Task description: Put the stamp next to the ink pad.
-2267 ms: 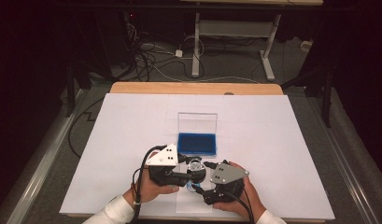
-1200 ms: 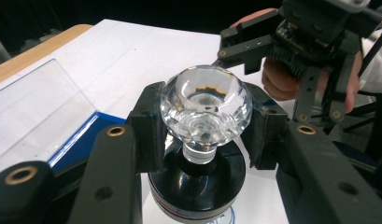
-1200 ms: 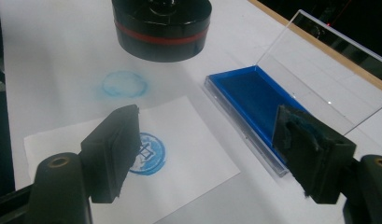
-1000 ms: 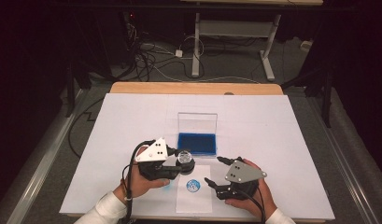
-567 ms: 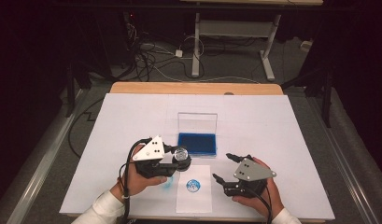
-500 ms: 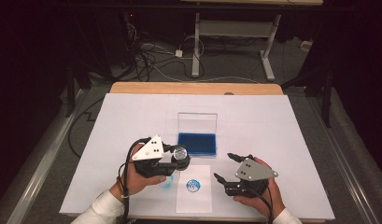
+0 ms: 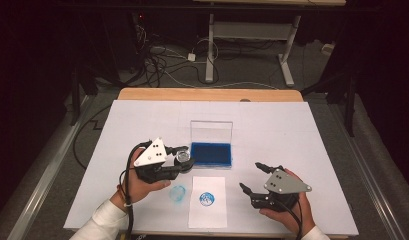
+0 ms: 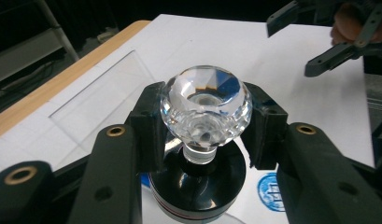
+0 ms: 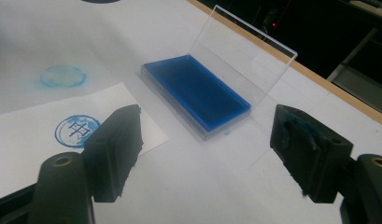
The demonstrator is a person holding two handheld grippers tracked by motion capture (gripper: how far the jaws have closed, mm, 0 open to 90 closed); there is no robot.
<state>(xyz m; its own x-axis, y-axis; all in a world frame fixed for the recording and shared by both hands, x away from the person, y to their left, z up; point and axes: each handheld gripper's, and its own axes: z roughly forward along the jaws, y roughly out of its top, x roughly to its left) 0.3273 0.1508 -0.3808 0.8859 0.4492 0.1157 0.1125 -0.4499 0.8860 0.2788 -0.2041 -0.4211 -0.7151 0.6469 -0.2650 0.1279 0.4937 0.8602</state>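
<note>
The left gripper (image 7: 178, 159) clamps the stamp (image 8: 205, 109) by its crystal knob, mid-frame beside the ink pad (image 7: 211, 154). The right gripper (image 7: 252, 177) gapes empty at lower right. To ink evenly, the stamp should go down level on the pad, without rocking.

In the high view, the left black two-jaw gripper (image 7: 183, 159) with its grey three-cornered plate sits left of the frame's centre, carried by the left hand (image 7: 142, 182), whose white-sleeved forearm enters from the lower left corner. Its jaws point toward the right of the frame and are closed around something; in the left gripper view they press in from both sides at mid-frame. The right black two-jaw gripper (image 7: 252, 176) lies in the lower right, gripped by the right hand (image 7: 287, 210); its jaws point up and left, spread wide with nothing between them
</note>
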